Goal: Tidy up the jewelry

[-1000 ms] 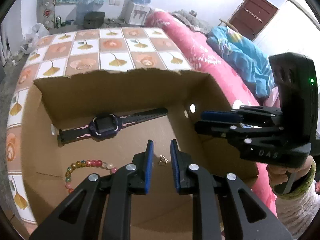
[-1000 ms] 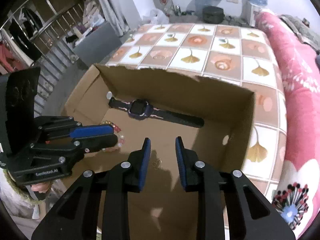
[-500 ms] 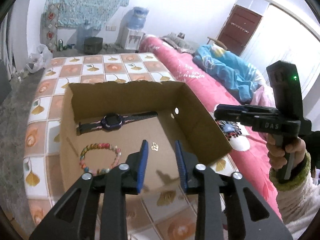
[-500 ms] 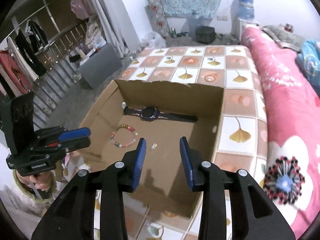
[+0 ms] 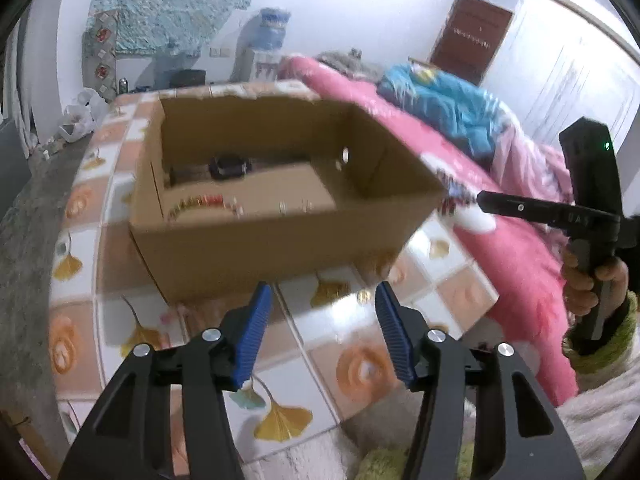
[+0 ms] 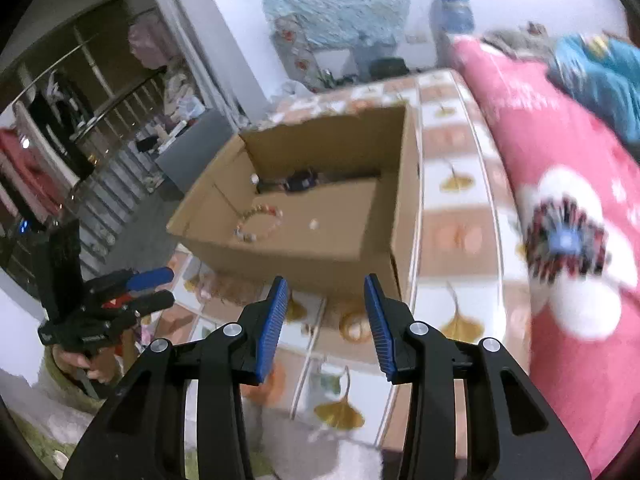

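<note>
Both claws hang clear of the cardboard box [image 5: 280, 236] at frame centre. The left gripper [image 5: 322, 332] and right gripper [image 6: 326, 322] are opening, nothing between the jaws. Watch [image 6: 302, 180], bead bracelet [image 6: 258, 224] and small charm [image 6: 313, 223] lie inside. Sorting appears finished; any next move requires re-approaching. Earlier, both claws hovered over the box floor.
</note>
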Motion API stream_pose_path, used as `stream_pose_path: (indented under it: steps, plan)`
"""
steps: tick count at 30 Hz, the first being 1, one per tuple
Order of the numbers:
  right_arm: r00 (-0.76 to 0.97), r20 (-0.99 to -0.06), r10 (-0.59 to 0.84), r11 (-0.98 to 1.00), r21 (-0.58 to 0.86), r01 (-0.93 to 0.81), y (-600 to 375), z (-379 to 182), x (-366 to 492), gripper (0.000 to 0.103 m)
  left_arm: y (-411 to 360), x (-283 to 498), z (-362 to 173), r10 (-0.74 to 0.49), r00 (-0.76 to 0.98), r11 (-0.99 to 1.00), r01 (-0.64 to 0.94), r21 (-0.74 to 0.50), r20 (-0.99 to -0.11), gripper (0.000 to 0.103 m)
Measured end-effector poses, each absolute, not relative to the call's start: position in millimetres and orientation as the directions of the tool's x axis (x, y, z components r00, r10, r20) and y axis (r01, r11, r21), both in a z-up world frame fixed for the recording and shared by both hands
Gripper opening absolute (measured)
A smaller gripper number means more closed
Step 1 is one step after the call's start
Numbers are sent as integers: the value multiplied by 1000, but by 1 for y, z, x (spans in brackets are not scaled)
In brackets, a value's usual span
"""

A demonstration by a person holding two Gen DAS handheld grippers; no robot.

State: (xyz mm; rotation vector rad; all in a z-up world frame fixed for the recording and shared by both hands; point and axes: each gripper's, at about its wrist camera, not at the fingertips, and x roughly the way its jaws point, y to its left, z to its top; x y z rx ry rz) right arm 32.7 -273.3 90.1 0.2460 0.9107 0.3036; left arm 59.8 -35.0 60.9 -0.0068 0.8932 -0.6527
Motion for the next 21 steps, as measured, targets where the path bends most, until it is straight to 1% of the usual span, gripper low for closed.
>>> stream_pose_path:
  steps: [4, 8, 12, 15, 19, 21]
  plan:
    - [541, -765, 349, 930, 354, -100, -269, 59, 22, 39, -45, 53, 35, -498, 421, 820, 512, -255, -758, 53]
    - [508, -788, 348, 928, 368, -65, -260, 31, 12, 39, -57, 52, 16, -473, 415, 825, 518, -226, -777, 53]
    - [486, -794, 365, 922, 380, -71, -248, 16, 7, 37, -71, 56, 6, -469, 436, 814, 552, -183, -768, 53]
    - [483, -792, 372, 920, 383, -81, -239, 11, 8, 37, -83, 68, -1, -481, 428, 801, 570, -185, -765, 53]
    - [480, -787, 387, 915, 393, -93, -234, 8, 12, 37, -100, 80, -6, -487, 430, 785, 597, -165, -760, 45]
    - [482, -784, 390, 913, 397, -93, -234, 7, 13, 37, -108, 85, -10, -477, 429, 779, 610, -143, -767, 38]
